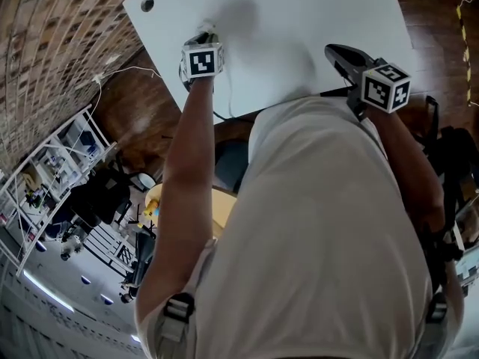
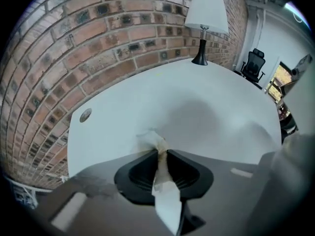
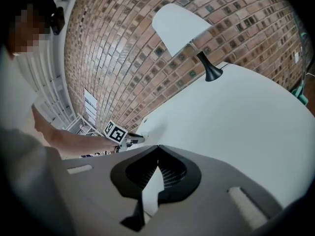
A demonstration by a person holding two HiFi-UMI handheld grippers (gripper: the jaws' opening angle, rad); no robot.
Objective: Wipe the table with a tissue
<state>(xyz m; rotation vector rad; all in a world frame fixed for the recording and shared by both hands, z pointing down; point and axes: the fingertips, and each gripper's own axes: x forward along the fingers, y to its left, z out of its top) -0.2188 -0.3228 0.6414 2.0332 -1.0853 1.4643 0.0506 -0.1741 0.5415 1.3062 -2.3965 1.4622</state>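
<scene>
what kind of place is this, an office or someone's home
Probably an office or studio workspace rather than a home: a large white table against a brick wall, a lamp on it, and a black office chair behind.

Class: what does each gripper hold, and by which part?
The left gripper pinches the tissue near its crumpled end; the right gripper holds nothing.

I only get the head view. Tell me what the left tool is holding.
Observer: The left tool is clamped on a white tissue, its crumpled end against the table.
Operator: Now report the right tool.
Observer: The right tool is shut, nothing between its jaws.
Operator: Name anything standing farther out on the table.
Observer: A lamp with a white shade stands at the far edge, by the brick wall.
</scene>
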